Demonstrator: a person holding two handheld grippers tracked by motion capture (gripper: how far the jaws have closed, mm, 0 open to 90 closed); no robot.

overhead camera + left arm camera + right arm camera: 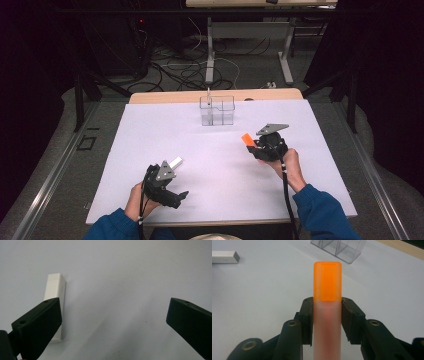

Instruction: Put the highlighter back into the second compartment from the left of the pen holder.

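A smooth matte white sheet covers the surface (150, 150), with a clear hard-plastic divided box (217, 110) standing near its far edge. The right tongs (327, 315) are clenched on a translucent, round-cornered marker (327, 322) with a glossy orange cap, held above the sheet. The left tongs (113, 322) stand released and wide, one black jaw just beside a slim white rectangular block (55, 293) lying flat.

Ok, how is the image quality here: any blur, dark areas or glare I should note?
High view: the white table is evenly lit, but the room around it falls into near black, and the clear box is faint. Left gripper view: the near fingers are soft, the white block sharper. Right gripper view: the orange marker is crisp at its cap, hazy lower down; no harsh glare.
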